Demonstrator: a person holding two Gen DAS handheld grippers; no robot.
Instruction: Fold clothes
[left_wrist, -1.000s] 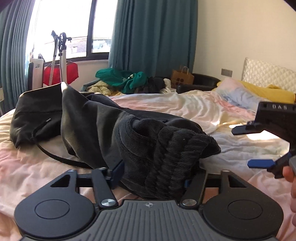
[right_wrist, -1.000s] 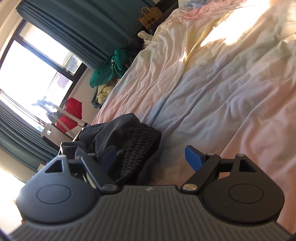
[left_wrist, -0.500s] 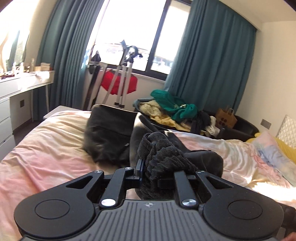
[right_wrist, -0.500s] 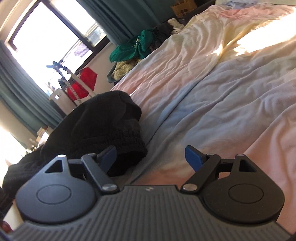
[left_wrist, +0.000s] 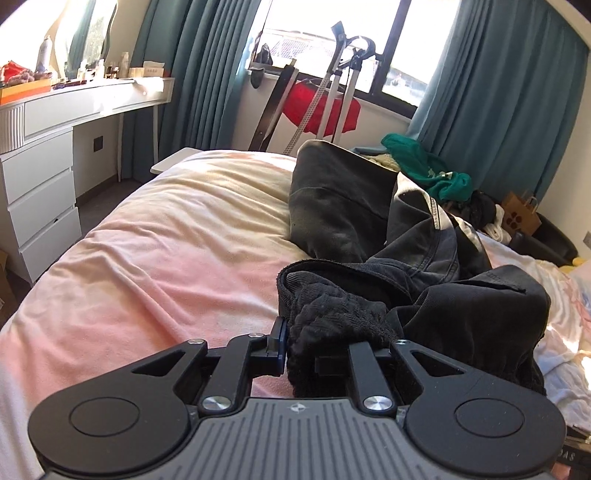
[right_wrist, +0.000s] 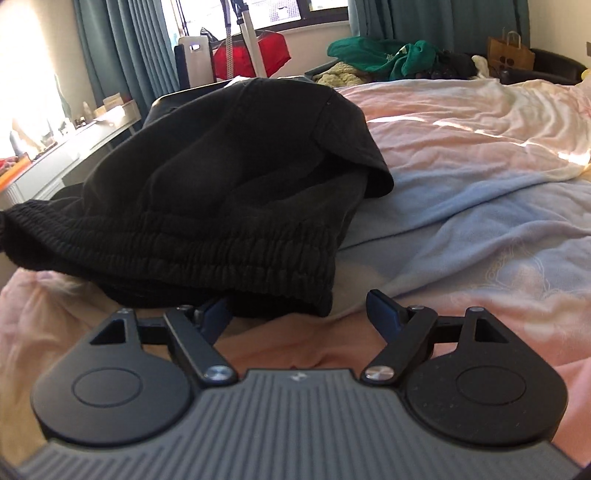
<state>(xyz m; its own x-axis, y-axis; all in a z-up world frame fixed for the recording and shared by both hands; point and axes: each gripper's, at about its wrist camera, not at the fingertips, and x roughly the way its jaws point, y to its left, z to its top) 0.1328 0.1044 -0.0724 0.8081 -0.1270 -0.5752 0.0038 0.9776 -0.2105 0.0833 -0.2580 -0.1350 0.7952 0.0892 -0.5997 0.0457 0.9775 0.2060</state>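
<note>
We see the black shorts (left_wrist: 424, 295) bunched in a heap on the bed (left_wrist: 166, 266), elastic waistband (right_wrist: 192, 243) nearest us in the right wrist view, rest of the fabric piled up behind it. Left gripper (left_wrist: 317, 347) is clamped tight on a wad of the ribbed waistband, fingers nearly together with cloth squeezed between them. Right gripper (right_wrist: 299, 314) sits wide open and grips nothing; its left blue pad (right_wrist: 216, 315) is just under the waistband edge, right pad (right_wrist: 382, 314) out over bare sheet, whether the left one touches cloth we cannot tell. Sheet is rumpled, pink near us, fading to cream and pale blue (right_wrist: 480, 236) farther off, with sun patches on it. Going outward: white dresser (left_wrist: 40, 173) with 3 drawers on the left wall, a cluttered white desk top (left_wrist: 85, 92) above it, small bottles and boxes on it too small to name. Teal curtains (left_wrist: 498, 92) frame a bright window (left_wrist: 325, 37). Under the window, a red item (left_wrist: 321, 110) behind some metal poles (left_wrist: 343, 74). Past the bed's far edge, a pile with a green garment (left_wrist: 424, 166) and a brown paper bag (right_wrist: 509, 51) next to a dark seat.
</note>
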